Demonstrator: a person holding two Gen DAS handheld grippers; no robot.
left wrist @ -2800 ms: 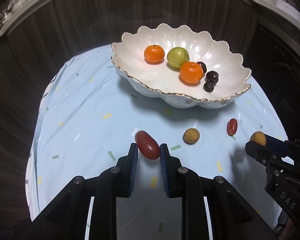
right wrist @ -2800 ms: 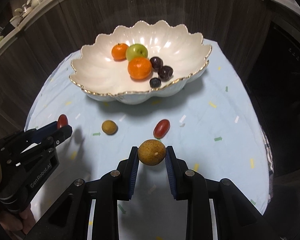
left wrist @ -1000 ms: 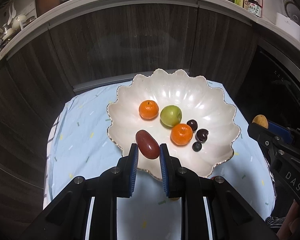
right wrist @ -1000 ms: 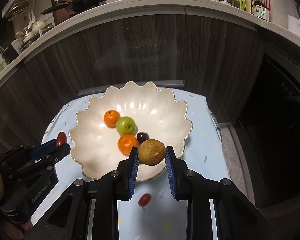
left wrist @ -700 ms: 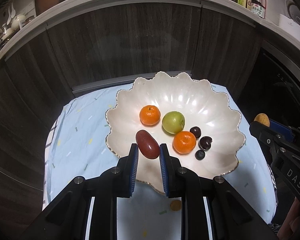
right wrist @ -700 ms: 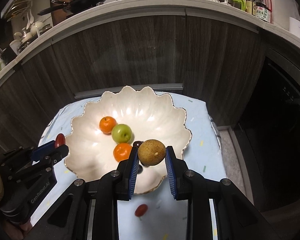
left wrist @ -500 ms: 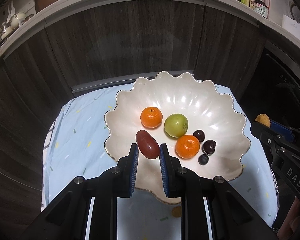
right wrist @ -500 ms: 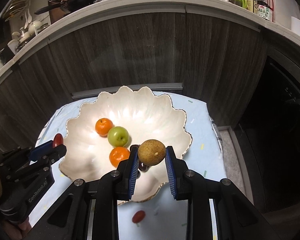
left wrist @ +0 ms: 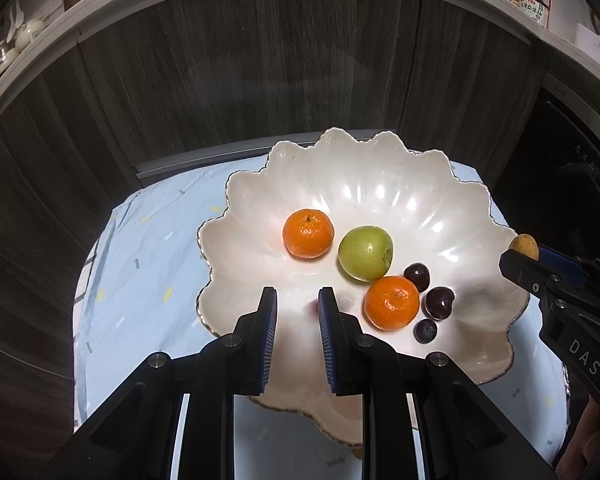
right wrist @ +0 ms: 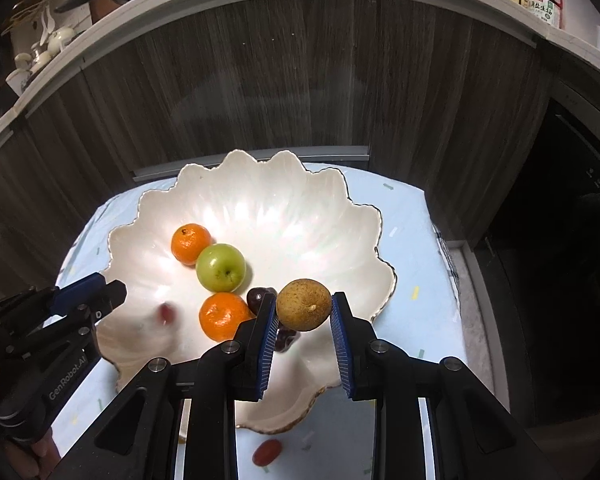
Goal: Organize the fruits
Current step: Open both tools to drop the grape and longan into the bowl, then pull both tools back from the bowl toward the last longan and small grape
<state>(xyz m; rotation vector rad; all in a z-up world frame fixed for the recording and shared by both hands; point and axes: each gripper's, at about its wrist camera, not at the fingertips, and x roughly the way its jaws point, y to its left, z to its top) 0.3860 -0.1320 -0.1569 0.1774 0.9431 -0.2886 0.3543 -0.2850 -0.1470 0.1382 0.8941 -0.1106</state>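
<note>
A white scalloped bowl (left wrist: 380, 184) on a pale blue cloth holds two oranges (left wrist: 308, 233), a green apple (left wrist: 365, 253) and three dark cherries (left wrist: 439, 302). My left gripper (left wrist: 294, 308) is open and empty above the bowl's near left part. A red oval fruit (right wrist: 166, 313) shows blurred in the bowl just below it. My right gripper (right wrist: 303, 312) is shut on a brown round fruit (right wrist: 303, 305), held above the bowl's near right side; it also shows in the left wrist view (left wrist: 523, 246).
A small red fruit (right wrist: 267, 452) lies on the cloth (left wrist: 140, 256) in front of the bowl. Dark wood cabinet fronts (left wrist: 300, 60) stand behind the table. A dark appliance (right wrist: 560, 220) is at the right.
My left gripper has opened and let go of the red oval fruit, which has dropped into the bowl. Both grippers have moved a little farther over the bowl.
</note>
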